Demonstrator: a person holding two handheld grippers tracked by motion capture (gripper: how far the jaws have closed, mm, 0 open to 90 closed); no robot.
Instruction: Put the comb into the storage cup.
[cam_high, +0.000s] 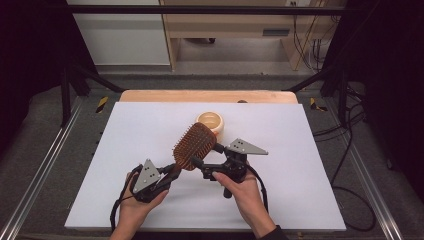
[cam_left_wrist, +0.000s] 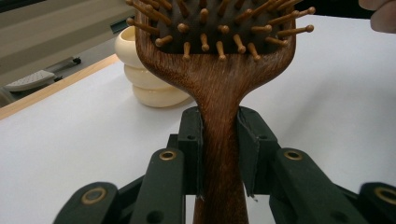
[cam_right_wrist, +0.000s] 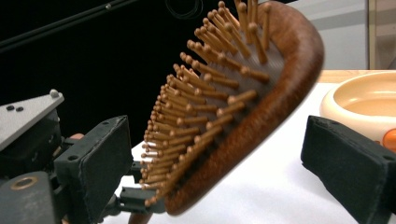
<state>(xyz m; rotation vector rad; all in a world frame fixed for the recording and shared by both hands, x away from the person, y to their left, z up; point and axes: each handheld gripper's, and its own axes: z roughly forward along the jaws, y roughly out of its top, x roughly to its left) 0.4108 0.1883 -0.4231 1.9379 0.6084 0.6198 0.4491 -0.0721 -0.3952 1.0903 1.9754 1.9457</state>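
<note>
The hairbrush is held above the white worktop, its handle hidden inside the left hand-held gripper, which clamps it. Its head angles up toward the cream bowl, between the right hand-held gripper's wide jaws.

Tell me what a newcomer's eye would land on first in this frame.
The wooden hairbrush held up at the middle of the white table, its handle clamped in the left gripper. The right gripper is open around the bristled head. Just behind the brush sits a cream bowl.
</note>
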